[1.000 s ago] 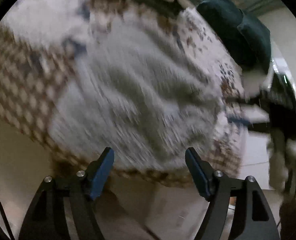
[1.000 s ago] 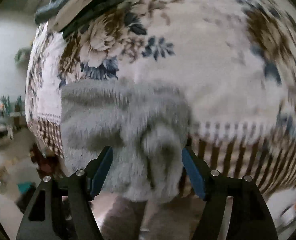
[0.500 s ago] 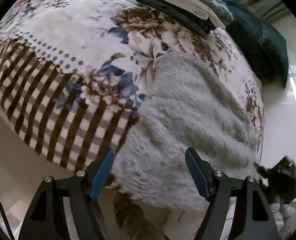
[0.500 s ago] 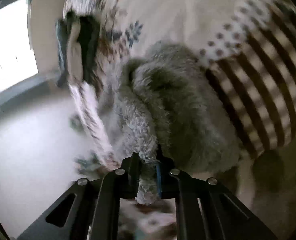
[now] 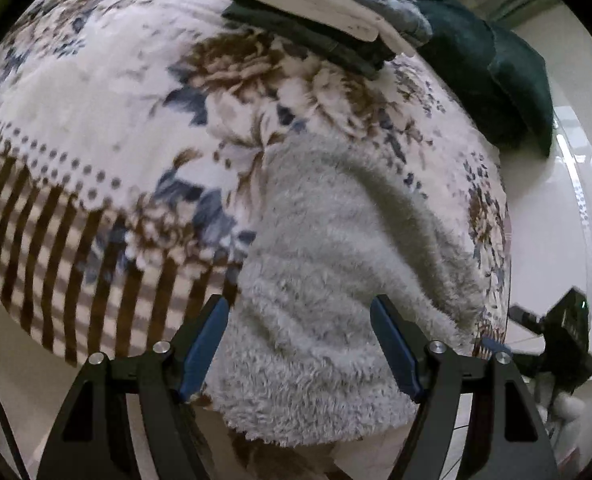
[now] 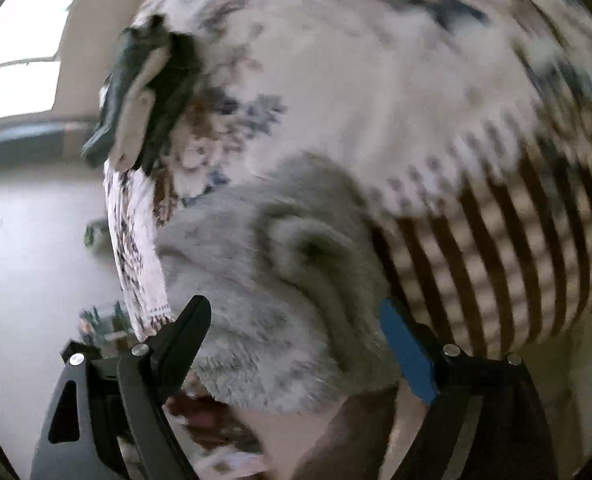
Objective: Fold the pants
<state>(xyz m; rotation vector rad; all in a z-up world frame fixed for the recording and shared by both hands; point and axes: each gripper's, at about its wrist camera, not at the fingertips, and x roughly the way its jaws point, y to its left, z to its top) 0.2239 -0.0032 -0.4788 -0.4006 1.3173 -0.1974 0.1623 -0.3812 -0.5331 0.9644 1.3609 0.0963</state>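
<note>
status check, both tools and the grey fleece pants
Left tool open above grey fleece pants. Right tool opening, nothing pinched. Folded stack sits clear.

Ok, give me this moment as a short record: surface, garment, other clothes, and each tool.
surface: bed with a flowered blanket
garment: fluffy grey pants, lying at the bed's near edge
other clothes: folded stack farther back on the blanket
left tool: open, over the pants, nothing gripped
right tool: jaws opening, pants beneath them, not pinched
</note>
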